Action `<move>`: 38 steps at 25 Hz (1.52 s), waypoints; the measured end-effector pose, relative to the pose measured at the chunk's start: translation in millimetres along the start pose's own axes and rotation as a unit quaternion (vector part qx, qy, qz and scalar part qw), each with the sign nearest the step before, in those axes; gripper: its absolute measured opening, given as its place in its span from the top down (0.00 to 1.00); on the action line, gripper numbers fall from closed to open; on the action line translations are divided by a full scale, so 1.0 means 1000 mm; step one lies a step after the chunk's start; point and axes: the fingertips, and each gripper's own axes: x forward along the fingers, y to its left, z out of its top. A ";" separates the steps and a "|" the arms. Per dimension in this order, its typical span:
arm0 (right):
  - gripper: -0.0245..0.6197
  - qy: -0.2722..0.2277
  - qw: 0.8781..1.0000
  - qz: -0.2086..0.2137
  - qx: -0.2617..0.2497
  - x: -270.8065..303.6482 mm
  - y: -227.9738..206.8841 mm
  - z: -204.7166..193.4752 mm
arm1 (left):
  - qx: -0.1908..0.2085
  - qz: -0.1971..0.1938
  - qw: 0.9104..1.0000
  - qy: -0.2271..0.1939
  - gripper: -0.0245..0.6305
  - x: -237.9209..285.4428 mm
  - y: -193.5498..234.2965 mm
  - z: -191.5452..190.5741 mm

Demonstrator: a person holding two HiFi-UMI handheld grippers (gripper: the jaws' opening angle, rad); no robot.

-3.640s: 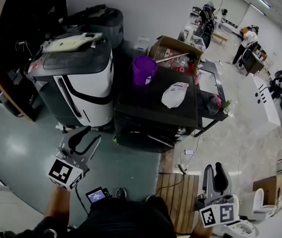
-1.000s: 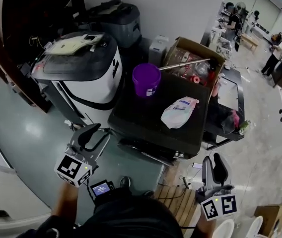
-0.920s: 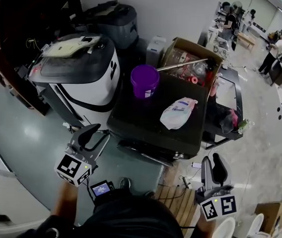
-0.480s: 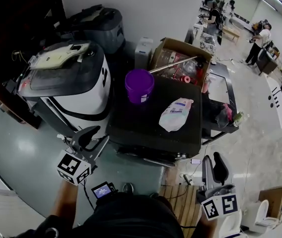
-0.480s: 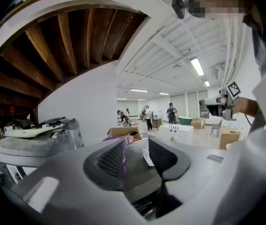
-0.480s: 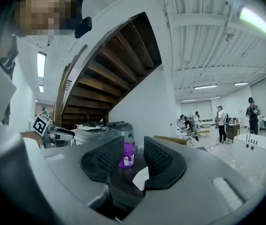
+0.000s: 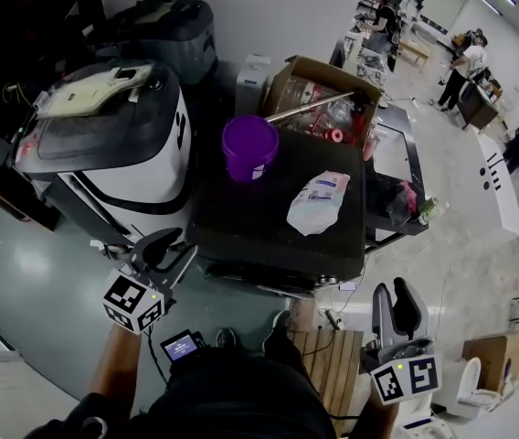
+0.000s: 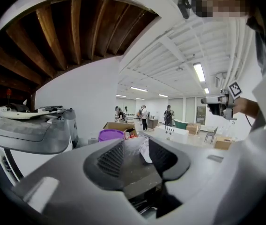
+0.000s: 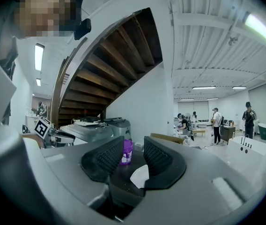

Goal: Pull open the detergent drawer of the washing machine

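Facing the dark washing machine (image 7: 269, 222), we are holding both claws short of its front, where the detergent drawer should run crosswise, though we are not making it out. The left claw (image 7: 170, 248), narrowly parted and empty, is hovering nearer, off the front's left corner; the right claw (image 7: 394, 293), parted and empty, off its right. A purple bucket (image 7: 249, 146) and white bag (image 7: 319, 201) are sitting on its top.

- Big open workshop hall; bare floor (image 7: 31, 263); ceiling strip lights (image 8: 199, 72);
- black washing machine (image 7: 250, 218), cardboard box (image 7: 280, 88) standing loose; people (image 7: 465, 62) at far benches
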 end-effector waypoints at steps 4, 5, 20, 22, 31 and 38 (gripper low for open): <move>0.78 0.008 1.000 0.015 -0.004 0.015 -0.001 -0.001 | -0.014 0.013 1.000 0.000 0.63 0.002 0.006 -0.008; 0.78 0.009 1.000 0.021 -0.004 0.020 -0.001 -0.001 | -0.021 0.017 1.000 -0.001 0.63 0.002 0.007 -0.009; 0.78 0.047 0.992 0.113 -0.033 0.103 -0.011 0.002 | -0.198 0.039 0.979 0.032 0.63 0.038 0.028 -0.113; 0.78 0.055 0.990 0.121 -0.038 0.110 -0.012 0.001 | -0.232 0.036 0.971 0.036 0.63 0.044 0.031 -0.136; 0.78 0.096 0.982 0.152 -0.066 0.139 -0.019 -0.012 | -0.370 0.033 0.928 0.043 0.56 0.066 0.037 -0.252; 0.78 0.130 0.972 0.174 -0.089 0.153 -0.020 -0.032 | -0.475 0.011 0.880 -0.006 0.47 0.082 0.026 -0.330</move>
